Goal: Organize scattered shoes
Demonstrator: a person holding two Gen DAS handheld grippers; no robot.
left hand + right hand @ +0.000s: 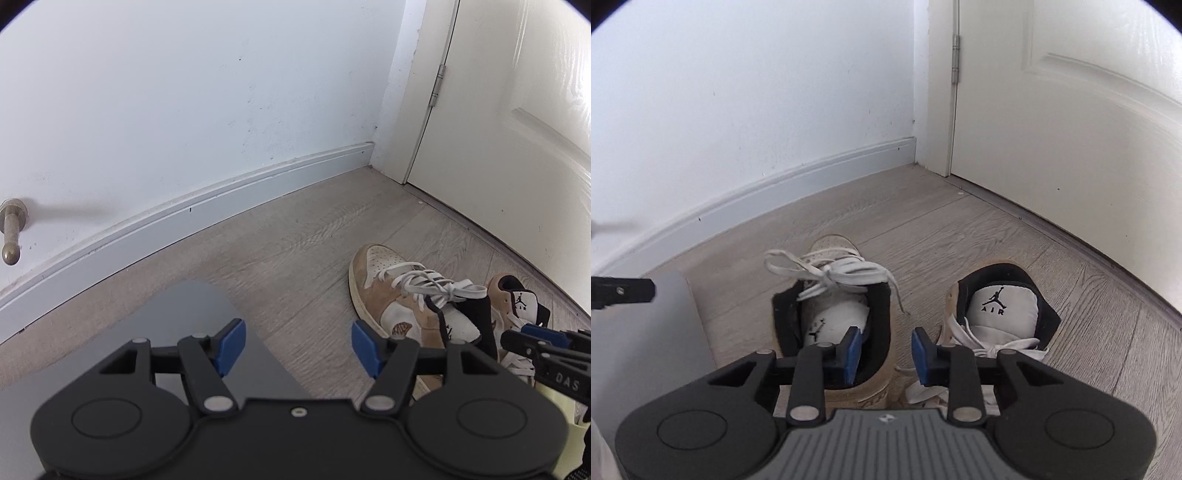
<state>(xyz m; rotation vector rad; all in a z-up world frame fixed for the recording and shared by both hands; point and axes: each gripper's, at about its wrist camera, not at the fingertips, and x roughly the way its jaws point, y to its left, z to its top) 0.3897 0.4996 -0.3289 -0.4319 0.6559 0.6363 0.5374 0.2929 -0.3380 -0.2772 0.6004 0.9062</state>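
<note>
While two tan sneakers (831,314) sit together, right hand-held gripper (884,356) apparently pinching one collar (inner side), left hand-held gripper (297,347) spread.

— What shoes are down there?
— Two tan-and-white sneakers on the wood floor, near the corner where the wall meets the door. The left sneaker (831,317) points its toe to the far wall; its white laces lie loosely knotted over the tongue and its black-lined collar gapes toward us.
— And the other?
— The right sneaker (1001,314) lies just beside it, turned the opposite way, heel far. Its white tongue reads "AIR", laces spilling near.
</note>
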